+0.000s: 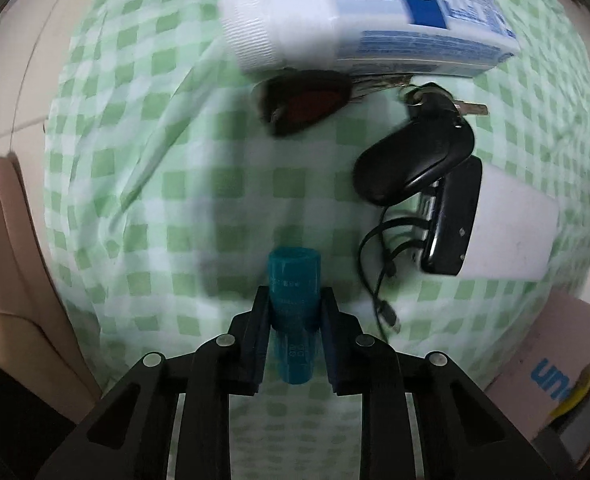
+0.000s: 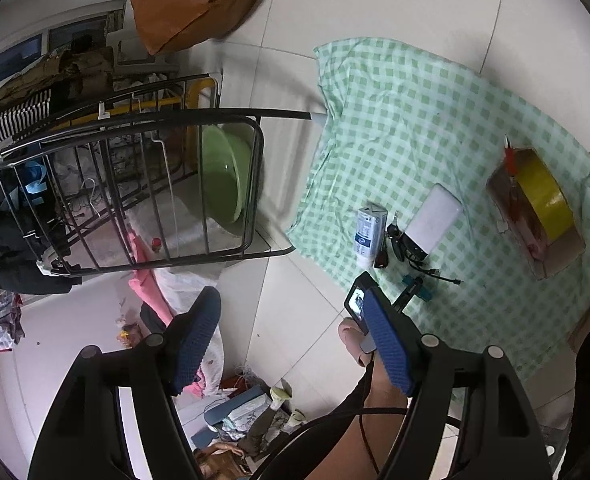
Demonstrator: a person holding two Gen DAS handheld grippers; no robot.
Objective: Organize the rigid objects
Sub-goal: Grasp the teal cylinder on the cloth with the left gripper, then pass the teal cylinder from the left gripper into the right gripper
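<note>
Everything sits on the green checked cloth [image 1: 167,184]. Working off the power bank [image 1: 511,232]: the teal tube [image 1: 294,304] lies just off its cabled end, long axis running straight along the left gripper [image 1: 295,312], which is clamped on it. The right gripper [image 2: 291,340] hangs wide open with nothing in it, well apart.

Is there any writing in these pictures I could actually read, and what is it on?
"un": large blue letters, cut off, on the cardboard box at the edge.
White bottle: blue label print, too blurred to read.
Teal cylinder in the left gripper: tiny marks, unreadable.
</note>
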